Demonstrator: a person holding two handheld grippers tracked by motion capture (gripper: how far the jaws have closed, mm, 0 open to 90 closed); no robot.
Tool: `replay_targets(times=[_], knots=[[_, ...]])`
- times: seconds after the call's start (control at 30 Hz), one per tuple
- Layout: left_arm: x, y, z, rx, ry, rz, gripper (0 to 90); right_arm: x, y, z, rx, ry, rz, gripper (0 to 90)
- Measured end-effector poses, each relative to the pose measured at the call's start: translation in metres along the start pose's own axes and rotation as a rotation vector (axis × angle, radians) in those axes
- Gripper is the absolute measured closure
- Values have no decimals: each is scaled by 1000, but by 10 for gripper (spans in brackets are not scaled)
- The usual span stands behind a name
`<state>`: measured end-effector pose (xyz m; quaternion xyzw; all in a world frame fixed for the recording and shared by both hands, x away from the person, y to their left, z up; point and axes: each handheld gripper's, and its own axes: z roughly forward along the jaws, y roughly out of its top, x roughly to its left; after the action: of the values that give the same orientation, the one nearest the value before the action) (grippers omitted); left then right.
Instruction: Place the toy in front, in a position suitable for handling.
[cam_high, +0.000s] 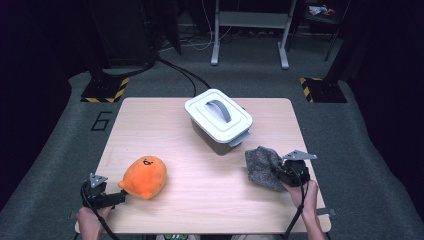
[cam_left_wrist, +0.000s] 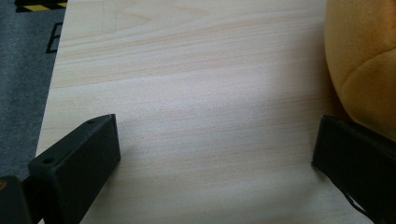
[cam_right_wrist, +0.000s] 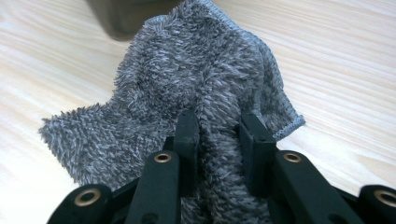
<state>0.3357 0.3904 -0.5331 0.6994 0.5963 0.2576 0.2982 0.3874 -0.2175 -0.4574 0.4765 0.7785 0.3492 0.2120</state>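
Grey fuzzy cloth (cam_high: 263, 167) at table's (cam_high: 200, 200) right-front, bunched, pinched betw. right gripper (cam_right_wrist: 218, 135) jaws; fold of pile squeezed between pads. Left gripper (cam_left_wrist: 215, 154) at front-left corner, jaws spread wide, nothing betw. them, resting just beside orange plush toy (cam_high: 145, 176). White lidded box (cam_high: 218, 119) w/ grey handle mid-table, behind cloth.
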Motion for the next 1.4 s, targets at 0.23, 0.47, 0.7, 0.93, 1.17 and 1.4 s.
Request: replay_targets(times=[0.23, 0.47, 0.7, 0.93, 1.17, 1.4], knots=[[0, 0, 0, -1, 0, 0, 1, -17, 2, 4, 7, -37, 39, 711], [0, 0, 0, 0, 0, 0, 2, -33, 1, 13, 27, -73, 74, 709], [0, 0, 0, 1, 1, -1, 2, -48, 2, 26, 47, -108, 115, 706], [0, 0, 0, 0, 1, -1, 2, -57, 0, 36, 66, -128, 143, 698], [0, 0, 0, 0, 0, -2, 2, -64, -3, 50, 98, -159, 168, 680], [0, 0, 0, 0, 0, -1, 2, -67, -5, 58, 118, -172, 180, 622]])
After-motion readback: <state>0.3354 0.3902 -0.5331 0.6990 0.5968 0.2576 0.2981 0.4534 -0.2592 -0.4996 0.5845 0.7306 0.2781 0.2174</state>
